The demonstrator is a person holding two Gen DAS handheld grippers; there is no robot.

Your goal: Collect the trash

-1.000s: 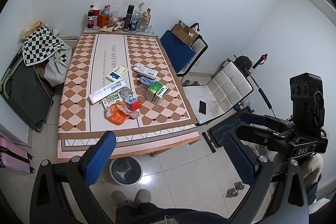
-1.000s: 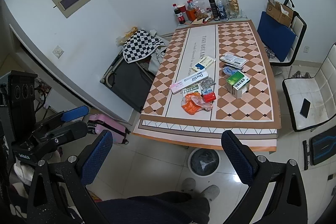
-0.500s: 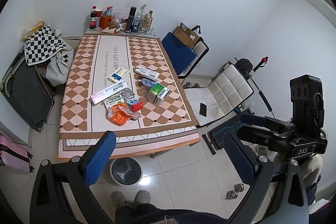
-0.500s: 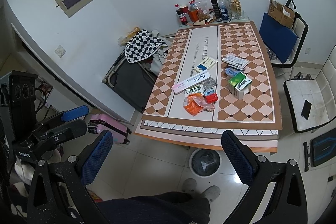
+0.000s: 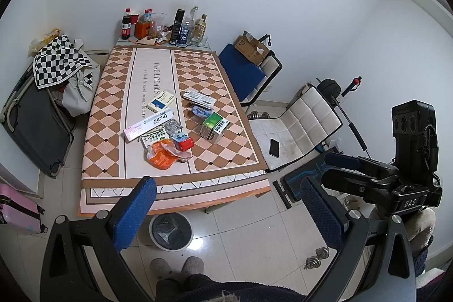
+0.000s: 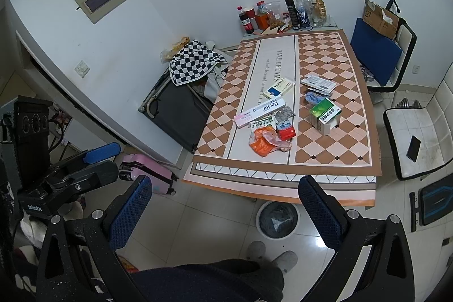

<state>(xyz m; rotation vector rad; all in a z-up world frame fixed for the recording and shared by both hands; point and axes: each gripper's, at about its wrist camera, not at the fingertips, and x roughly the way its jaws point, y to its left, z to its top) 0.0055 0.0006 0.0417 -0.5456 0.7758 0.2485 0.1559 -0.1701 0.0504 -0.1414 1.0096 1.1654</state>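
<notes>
**Trash collection not yet begun; both grippers empty**

On the table [image 5: 107, 104], toward its near half, the litter lies in one loose cluster: an orange plastic wrapper [image 5: 162, 157] nearest the edge, a small red packet [image 5: 185, 144] touching it, a crumpled foil blister [image 5: 173, 127], a long pink-and-white box [image 5: 148, 125], a green-and-white box [image 5: 214, 127], a blue crumpled scrap [image 5: 199, 111], a blue-and-white box [image 5: 160, 101] and a flat white packet [image 5: 198, 98] farther back. Nothing appears removed; by this evidence the task stands at its start.

The left gripper [image 5: 226, 217] is held well short of the table, fingers spread wide, nothing between them. The right gripper [image 6: 225, 214] is likewise spread and empty, also over the floor.

Containers: a round bin [image 5: 170, 231] with a dark liner stands on the floor under the near table edge, just in front of the person's slippers [image 5: 177, 268]. Its contents cannot be made out; it looks close to empty. A cardboard box [image 5: 252, 48] sits on the far blue chair [image 5: 240, 70], contents unclear. Bottles [image 5: 181, 27] line the far edge, apart from the litter.

Remaining: every item in the cluster, judged as trash, has to reach the bin.
</notes>
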